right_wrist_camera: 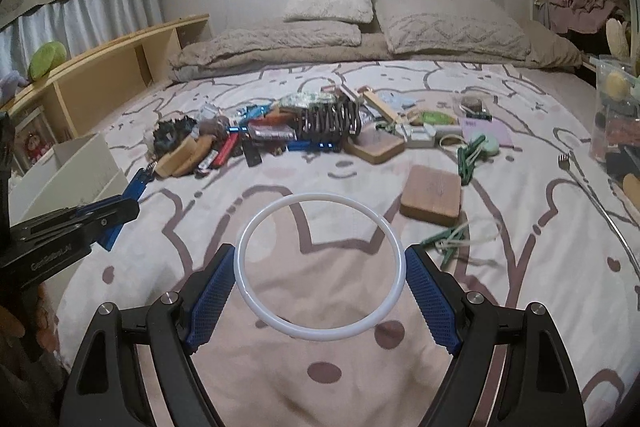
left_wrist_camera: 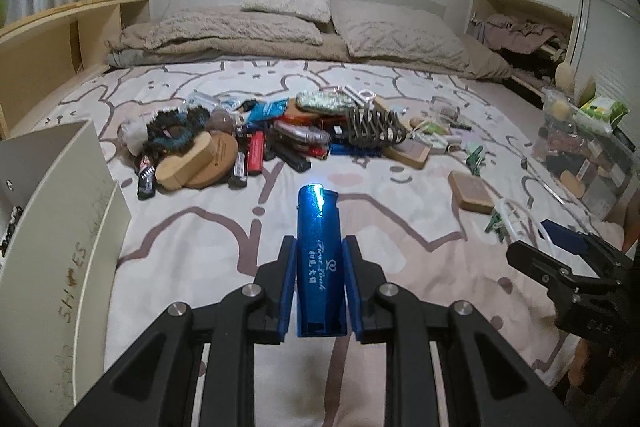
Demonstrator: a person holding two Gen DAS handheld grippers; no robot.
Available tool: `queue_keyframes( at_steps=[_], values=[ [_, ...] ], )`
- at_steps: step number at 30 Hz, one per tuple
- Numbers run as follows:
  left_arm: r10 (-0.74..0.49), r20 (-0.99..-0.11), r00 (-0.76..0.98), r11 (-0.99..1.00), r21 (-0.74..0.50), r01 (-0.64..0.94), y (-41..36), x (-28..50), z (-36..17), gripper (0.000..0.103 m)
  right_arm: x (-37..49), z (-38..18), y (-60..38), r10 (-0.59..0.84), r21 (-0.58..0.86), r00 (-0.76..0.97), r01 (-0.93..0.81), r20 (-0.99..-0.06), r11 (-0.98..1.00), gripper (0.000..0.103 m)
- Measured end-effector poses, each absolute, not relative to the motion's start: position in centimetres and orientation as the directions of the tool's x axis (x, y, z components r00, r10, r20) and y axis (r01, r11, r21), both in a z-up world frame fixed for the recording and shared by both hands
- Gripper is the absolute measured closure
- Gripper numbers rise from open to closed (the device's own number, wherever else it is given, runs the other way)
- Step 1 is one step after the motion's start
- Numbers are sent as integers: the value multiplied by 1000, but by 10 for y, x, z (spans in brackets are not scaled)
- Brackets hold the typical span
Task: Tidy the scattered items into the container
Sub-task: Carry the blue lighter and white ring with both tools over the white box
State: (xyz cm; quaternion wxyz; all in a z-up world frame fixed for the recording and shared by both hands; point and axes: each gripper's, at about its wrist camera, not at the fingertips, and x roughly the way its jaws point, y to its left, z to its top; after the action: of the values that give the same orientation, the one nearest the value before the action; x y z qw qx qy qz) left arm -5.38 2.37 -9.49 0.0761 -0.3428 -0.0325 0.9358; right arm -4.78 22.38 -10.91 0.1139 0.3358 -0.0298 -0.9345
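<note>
- Left hand-held gripper [left_wrist_camera: 319, 281] is clamped on a blue lighter [left_wrist_camera: 319, 259], lower centre: rigid, light, slick; its flat sides suit the pads.
- Right hand-held gripper [right_wrist_camera: 320, 291] spans a white ring [right_wrist_camera: 320, 267] at lower centre, pads at its rim: thin, light, probably springy.

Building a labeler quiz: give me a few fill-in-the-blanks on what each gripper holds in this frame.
1. The left gripper is shut on a shiny ____ lighter.
2. The right gripper holds a thin white plastic ____ between its pads.
3. The pile of scattered small items lies on a patterned ____.

Missing words: blue; ring; bedsheet.
</note>
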Motion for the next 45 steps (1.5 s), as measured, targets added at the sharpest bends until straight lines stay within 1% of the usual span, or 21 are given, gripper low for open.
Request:
queue_keyframes(
  at_steps=[16, 36, 45],
  values=[
    [157, -561, -813, -987, -113, -113, 9, -34, -59, 80, -53, -69, 210, -279, 130, -793, 250, -542, -960, 19],
    [93, -486, -869, -994, -103, -48, -25, -12, -26, 80, -57, -38, 176, -335, 122, -811, 316, -480, -941, 19],
    [42, -457, -889, -994, -112, 11, -55, 0, -13, 80, -59, -29, 149, -392, 137, -796, 373, -462, -918, 19]
  ],
)
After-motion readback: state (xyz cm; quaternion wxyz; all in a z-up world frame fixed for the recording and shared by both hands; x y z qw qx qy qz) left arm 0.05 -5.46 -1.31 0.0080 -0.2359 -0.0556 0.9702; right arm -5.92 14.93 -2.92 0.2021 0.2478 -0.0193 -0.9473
